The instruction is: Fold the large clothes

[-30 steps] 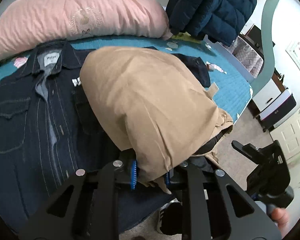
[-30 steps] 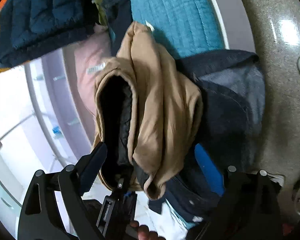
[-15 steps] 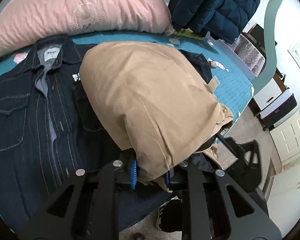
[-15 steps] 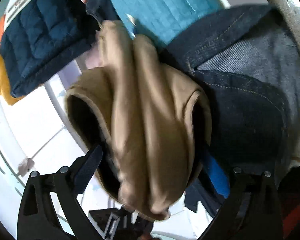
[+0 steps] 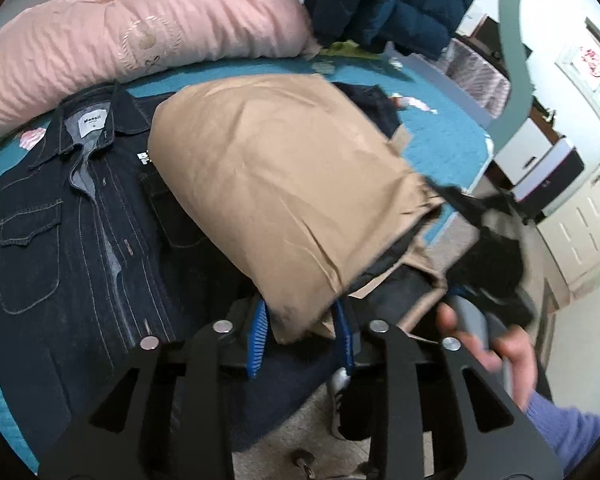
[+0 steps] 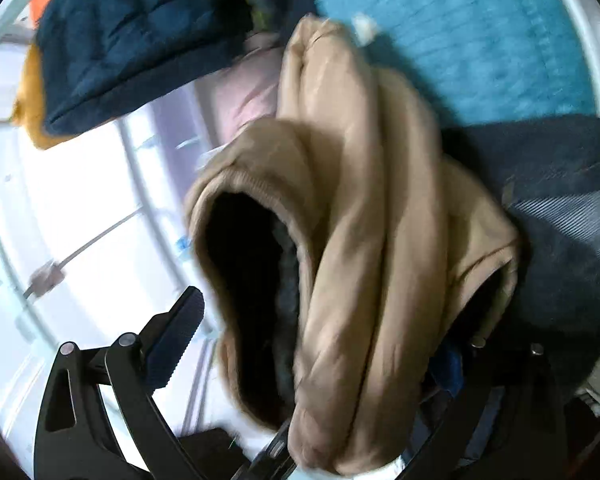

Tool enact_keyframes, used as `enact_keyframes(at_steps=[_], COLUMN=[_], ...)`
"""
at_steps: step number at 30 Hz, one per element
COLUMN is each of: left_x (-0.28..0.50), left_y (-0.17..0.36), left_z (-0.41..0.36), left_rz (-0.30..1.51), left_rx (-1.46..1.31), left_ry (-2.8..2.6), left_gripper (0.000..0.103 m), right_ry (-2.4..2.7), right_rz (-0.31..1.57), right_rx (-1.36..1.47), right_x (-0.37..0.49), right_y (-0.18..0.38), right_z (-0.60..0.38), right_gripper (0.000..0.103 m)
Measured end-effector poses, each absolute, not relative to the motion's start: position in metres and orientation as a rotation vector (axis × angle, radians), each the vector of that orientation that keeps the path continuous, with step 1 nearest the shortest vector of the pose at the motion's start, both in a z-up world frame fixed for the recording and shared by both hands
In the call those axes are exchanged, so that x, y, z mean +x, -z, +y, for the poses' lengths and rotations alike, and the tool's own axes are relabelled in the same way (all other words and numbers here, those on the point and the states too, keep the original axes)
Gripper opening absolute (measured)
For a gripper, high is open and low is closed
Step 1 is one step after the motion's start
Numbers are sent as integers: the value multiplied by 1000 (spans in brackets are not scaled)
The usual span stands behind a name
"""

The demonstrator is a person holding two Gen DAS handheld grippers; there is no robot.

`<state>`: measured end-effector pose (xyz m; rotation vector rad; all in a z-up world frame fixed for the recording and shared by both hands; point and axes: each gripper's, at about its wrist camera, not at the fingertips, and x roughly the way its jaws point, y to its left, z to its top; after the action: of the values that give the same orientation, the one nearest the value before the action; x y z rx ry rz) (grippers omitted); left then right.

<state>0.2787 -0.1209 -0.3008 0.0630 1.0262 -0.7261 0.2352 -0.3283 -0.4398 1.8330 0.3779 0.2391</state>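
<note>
A tan jacket [image 5: 284, 184] with a dark lining hangs over a dark denim jacket [image 5: 72, 232] spread on the teal bed cover [image 5: 440, 140]. My left gripper [image 5: 302, 330] is shut on the tan jacket's lower edge, its blue pads pinching the cloth. In the right wrist view the tan jacket [image 6: 360, 260] is bunched in folds between the wide-apart fingers of my right gripper [image 6: 320, 344], which is open; the right finger is mostly hidden behind cloth. The right gripper [image 5: 488, 264] and the hand on it show blurred at the tan jacket's right edge.
A pink pillow [image 5: 132, 36] lies at the head of the bed. A navy puffer jacket [image 5: 392, 0] hangs at the back right and shows in the right wrist view [image 6: 132, 36]. The bed edge and grey floor [image 5: 324, 432] are below. White cabinets [image 5: 580, 232] stand to the right.
The right gripper has moved in close to the tan jacket's right edge, and the bunched cloth now sits between its open fingers. The left gripper keeps its hold and has barely moved.
</note>
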Motion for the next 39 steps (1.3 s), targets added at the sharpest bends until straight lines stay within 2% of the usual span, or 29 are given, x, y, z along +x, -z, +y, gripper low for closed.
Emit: enact_keyframes(at_steps=[5, 7, 9, 11, 14, 18, 19, 21, 22, 28, 33, 39], left_x=[276, 283, 292, 303, 332, 381, 392, 419, 436, 495, 531, 537], left_y=[278, 276, 273, 271, 264, 260, 261, 264, 271, 306, 335, 346], left_z=[-114, -114, -112, -110, -108, -103, -101, -100, -106, -141, -166, -211], left_rz=[990, 983, 972, 968, 943, 928, 940, 994, 1074, 1238, 1407, 1432], left_rx=[-21, -19, -10, -9, 24, 54, 48, 25, 11, 65, -53, 56], left_ry=[754, 738, 716, 691, 662, 638, 644, 653, 723, 868, 1031, 1167], left_gripper=[30, 30, 31, 42, 57, 63, 71, 78, 84, 88, 88, 88], right_ry=[-179, -192, -194, -208, -207, -182, -193, -199, -207, -241, -281, -287], right_rz=[472, 523, 579, 595, 640, 674, 700, 754, 787, 881, 918, 944], right_rx=[1862, 1789, 1709, 1628, 1491, 1333, 1294, 1207, 1164, 1213, 1200, 1150], right_x=[256, 262, 267, 267, 269, 271, 275, 283, 288, 299, 279, 278], right_y=[449, 443, 436, 425, 405, 378, 373, 364, 361, 374, 399, 399], right_z=[-330, -330, -331, -334, -343, -364, -372, -388, -399, -433, -419, -419], right_gripper=[96, 94, 76, 39, 24, 20, 20, 20, 19, 19, 19, 20])
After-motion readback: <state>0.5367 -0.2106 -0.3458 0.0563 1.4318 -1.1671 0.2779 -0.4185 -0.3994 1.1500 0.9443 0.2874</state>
